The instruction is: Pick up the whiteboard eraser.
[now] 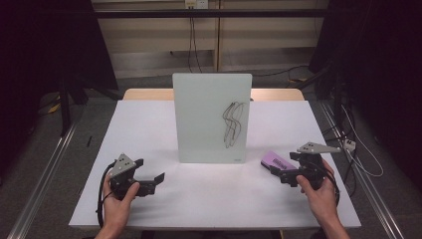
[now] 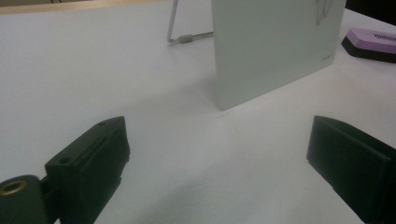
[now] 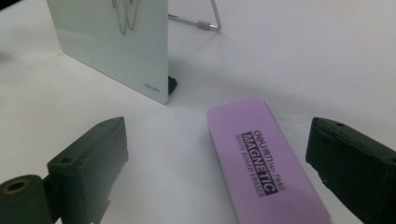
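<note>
White table [image 1: 209,199] in a dim room; both grippers, left [image 1: 149,180] and right [image 1: 279,172], spread wide; eraser [image 1: 276,161] between the right's jaws.

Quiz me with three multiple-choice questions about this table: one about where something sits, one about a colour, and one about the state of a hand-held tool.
1. Where does the purple rectangular whiteboard eraser lie?
A. To the right of the upright pale glass drawing board, on the white table
B. Behind the board
C. At the table's left edge

2. What colour is the scribble on the board?
A. Red
B. Black
C. Green

3. How does the right tool stand?
A. Shut on the eraser
B. Shut with nothing in it
C. Open, a jaw on either side of the eraser

Answers:
1 A: the high view shows it by the board's lower right corner.
2 B: the lines are dark black loops.
3 C: the right gripper view shows both jaws apart from the eraser.
</note>
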Tool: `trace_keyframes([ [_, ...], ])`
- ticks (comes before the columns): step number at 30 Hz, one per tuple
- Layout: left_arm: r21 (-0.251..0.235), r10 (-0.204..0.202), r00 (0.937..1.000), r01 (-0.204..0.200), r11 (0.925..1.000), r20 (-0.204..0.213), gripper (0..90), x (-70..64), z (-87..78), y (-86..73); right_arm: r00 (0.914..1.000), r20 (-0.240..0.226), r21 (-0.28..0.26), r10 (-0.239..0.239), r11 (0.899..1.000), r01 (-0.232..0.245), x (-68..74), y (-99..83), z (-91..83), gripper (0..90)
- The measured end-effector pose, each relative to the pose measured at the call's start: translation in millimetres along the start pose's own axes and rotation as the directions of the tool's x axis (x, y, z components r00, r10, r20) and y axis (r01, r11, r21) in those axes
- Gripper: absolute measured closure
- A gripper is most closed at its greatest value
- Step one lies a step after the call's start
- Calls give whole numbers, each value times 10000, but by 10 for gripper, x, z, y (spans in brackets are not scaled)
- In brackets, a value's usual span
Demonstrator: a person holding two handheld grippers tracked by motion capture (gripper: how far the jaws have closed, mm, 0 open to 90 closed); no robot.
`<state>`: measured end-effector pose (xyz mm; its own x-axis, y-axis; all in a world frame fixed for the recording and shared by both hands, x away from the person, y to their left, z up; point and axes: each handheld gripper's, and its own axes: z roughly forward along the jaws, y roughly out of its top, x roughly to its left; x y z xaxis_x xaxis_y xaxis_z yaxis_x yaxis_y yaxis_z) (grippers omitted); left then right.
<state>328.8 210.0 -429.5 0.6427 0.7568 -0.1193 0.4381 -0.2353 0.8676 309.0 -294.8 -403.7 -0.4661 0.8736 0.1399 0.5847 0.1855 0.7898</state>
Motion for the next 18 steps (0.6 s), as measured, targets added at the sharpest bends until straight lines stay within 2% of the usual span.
trace_keyframes([
  [3, 76, -3, 10000, 3, 10000, 28, 56, -6, 9, -11, 9998, 112, 143, -138, 9998, 137, -33, 42, 36, 64],
  [7, 18, 14, 10000, -14, 10000, 44, 56, -5, 4, -6, 9994, 335, 169, 56, 9998, -61, -56, 82, 77, 77],
  [10, 38, 40, 10000, -41, 10000, 56, 56, -9, 8, -4, 9988, 461, 167, -159, 9997, 151, -86, 152, 79, 80],
  [12, 20, 13, 10000, -13, 10000, 96, 56, -13, 18, -2, 9995, 314, 88, 54, 9999, -56, -136, 248, 63, 96],
  [18, 103, 102, 9998, -104, 9999, 159, 56, -7, 26, -2, 10000, -27, 483, 49, 9988, -47, -191, 413, 43, 110],
])
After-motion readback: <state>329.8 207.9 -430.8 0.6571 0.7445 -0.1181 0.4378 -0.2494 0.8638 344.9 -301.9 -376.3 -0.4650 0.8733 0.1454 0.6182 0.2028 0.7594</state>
